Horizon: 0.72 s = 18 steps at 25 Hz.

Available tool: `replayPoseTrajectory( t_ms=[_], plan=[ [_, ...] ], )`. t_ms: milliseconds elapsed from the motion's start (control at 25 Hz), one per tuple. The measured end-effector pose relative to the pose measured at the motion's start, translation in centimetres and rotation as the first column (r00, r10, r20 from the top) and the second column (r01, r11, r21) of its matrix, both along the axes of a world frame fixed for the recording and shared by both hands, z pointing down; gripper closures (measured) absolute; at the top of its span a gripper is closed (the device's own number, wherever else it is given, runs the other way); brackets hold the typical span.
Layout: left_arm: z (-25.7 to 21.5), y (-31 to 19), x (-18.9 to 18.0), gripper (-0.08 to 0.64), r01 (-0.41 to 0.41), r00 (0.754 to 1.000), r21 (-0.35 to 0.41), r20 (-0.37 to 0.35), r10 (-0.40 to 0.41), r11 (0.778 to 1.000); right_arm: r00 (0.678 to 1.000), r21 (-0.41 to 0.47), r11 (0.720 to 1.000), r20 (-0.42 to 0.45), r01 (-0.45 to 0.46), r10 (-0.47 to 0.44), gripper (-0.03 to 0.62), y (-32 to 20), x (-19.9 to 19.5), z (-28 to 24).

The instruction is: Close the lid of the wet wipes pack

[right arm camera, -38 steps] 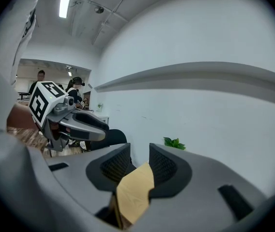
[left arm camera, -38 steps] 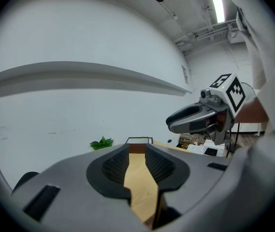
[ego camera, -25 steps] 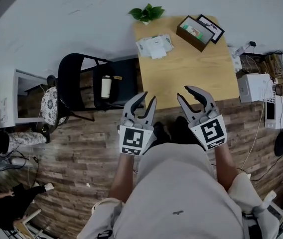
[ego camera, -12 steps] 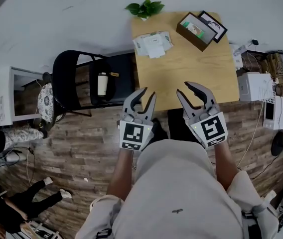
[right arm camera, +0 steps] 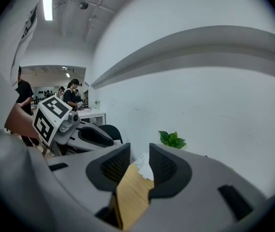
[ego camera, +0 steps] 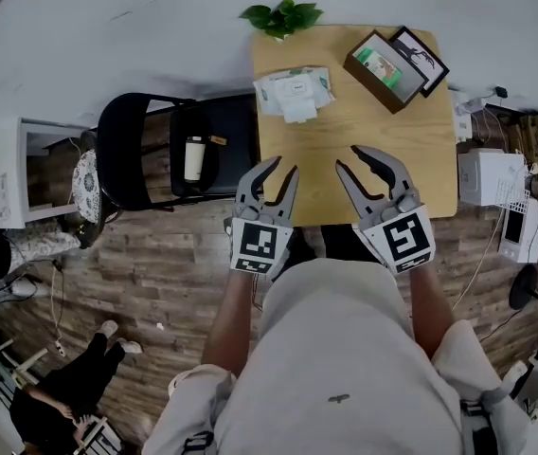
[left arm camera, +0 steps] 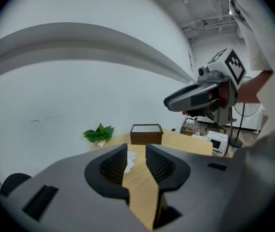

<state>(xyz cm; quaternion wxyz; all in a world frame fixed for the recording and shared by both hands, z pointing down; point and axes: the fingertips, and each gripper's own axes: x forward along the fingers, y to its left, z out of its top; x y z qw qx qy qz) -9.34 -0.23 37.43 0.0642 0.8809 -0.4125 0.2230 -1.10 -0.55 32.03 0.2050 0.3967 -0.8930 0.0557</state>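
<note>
Head view, from the left: a black chair [ego camera: 141, 154] stands on the plank floor [ego camera: 155, 273] with a pale bottle [ego camera: 193, 159] on its seat. Just beside it is the square, light wooden tabletop [ego camera: 345, 131]. At the tabletop's far left corner sits a leafy green plant [ego camera: 281, 15]. The wet wipes pack [ego camera: 294, 91] lies flat near the plant. It is a soft white-and-green packet with its long axis running left to right, and a white flap juts from its near edge. At the far right corner a brown rectangular box [ego camera: 383, 64] shows something green and white in its top, with a dark-edged frame [ego camera: 419, 50] touching it. Both tools hover over the near edge, well apart from the pack. The left hand-held gripper [ego camera: 281, 167] has a narrow gap that has just been opening slightly, and it holds nothing. The right hand-held gripper [ego camera: 352, 157] is likewise parted and empty, its ribbed dark pads framing bare wood.
</note>
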Motion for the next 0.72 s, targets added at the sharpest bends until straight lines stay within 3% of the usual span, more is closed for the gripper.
replayPoseTrajectory(
  t_ms=[440, 720],
  plan=[
    [5.2, -5.7, 2.3, 0.431, 0.029, 0.996, -0.05, 0.088, -0.025, 0.998, 0.997, -0.053, 0.996, 0.032, 0.077, -0.076, 0.485, -5.9, 2.5, 2.4],
    [9.8, -7.8, 3.0, 0.425, 0.055, 0.978, -0.087, 0.206, -0.036, 0.995, 0.989, -0.094, 0.984, 0.042, 0.148, -0.145, 0.485, -8.0, 3.6, 4.5]
  ],
)
